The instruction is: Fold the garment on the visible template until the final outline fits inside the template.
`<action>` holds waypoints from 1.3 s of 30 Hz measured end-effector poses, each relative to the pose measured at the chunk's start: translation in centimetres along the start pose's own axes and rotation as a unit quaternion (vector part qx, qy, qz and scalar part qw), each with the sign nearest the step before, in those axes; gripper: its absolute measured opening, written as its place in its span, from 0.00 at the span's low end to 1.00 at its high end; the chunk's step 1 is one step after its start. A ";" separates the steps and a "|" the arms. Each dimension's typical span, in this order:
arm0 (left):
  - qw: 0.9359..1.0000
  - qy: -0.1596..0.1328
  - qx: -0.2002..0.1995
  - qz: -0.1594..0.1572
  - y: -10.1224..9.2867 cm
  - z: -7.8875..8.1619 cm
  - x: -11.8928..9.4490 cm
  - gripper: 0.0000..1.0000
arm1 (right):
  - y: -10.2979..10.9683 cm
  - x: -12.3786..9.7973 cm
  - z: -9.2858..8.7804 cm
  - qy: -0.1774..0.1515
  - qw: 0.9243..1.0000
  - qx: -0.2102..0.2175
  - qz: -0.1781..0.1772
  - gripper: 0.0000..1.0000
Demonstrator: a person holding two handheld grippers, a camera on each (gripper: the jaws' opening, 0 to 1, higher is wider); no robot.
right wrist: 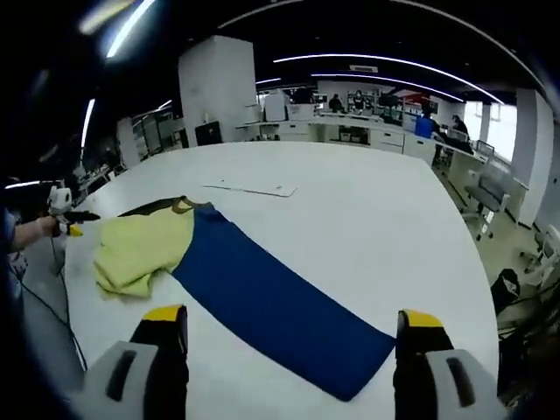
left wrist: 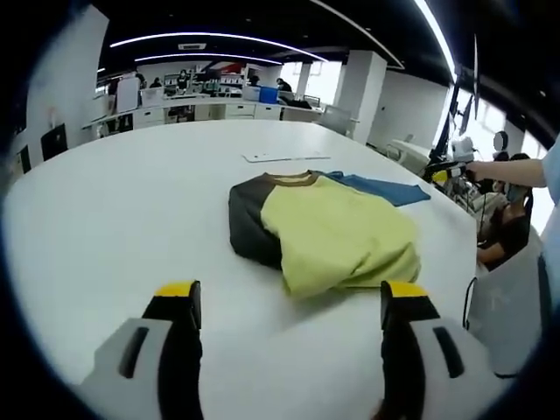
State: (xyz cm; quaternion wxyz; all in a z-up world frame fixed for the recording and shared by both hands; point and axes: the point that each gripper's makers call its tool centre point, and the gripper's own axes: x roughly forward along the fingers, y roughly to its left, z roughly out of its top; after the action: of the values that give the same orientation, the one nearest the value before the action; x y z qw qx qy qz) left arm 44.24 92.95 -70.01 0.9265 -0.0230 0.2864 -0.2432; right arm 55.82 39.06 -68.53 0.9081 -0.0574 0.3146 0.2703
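A yellow-green garment point(left wrist: 337, 234) with a dark brown sleeve and collar lies bunched and folded on the white table point(left wrist: 131, 201). Part of it rests on one end of a long blue template point(left wrist: 385, 188). My left gripper point(left wrist: 290, 293) is open just short of the garment, touching nothing. From the other side, the blue template point(right wrist: 271, 306) stretches toward my right gripper point(right wrist: 293, 319), which is open above its near end. The garment point(right wrist: 140, 249) covers the template's far end. Each gripper shows small in the other's view: right gripper point(left wrist: 451, 166), left gripper point(right wrist: 66, 214).
A thin white sheet point(left wrist: 284, 157) point(right wrist: 254, 188) lies flat on the table beyond the garment. A seated person point(left wrist: 503, 227) is past the table's right edge. Desks and cabinets point(right wrist: 350, 131) line the back of the room.
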 end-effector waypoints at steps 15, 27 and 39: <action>1.000 0.004 -0.021 -0.013 0.1 -0.1 0.6 0.63 | 3.6 -1.1 0.0 -0.019 0.999 -0.003 0.027 0.99; 0.998 0.026 -0.029 -0.039 -1.4 -0.9 2.8 0.28 | 6.0 -2.0 -0.7 -0.025 0.999 -0.002 0.045 0.97; 0.997 0.038 -0.026 -0.065 -2.7 -0.4 3.7 0.00 | 6.2 -2.4 -1.4 -0.025 0.999 0.009 0.040 0.94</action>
State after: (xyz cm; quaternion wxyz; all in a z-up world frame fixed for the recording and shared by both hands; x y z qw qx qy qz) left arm 45.49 88.86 -71.72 0.8962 -0.0566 0.3260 -0.2956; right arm 50.29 42.84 -67.78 0.9046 -0.0298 0.2959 0.3055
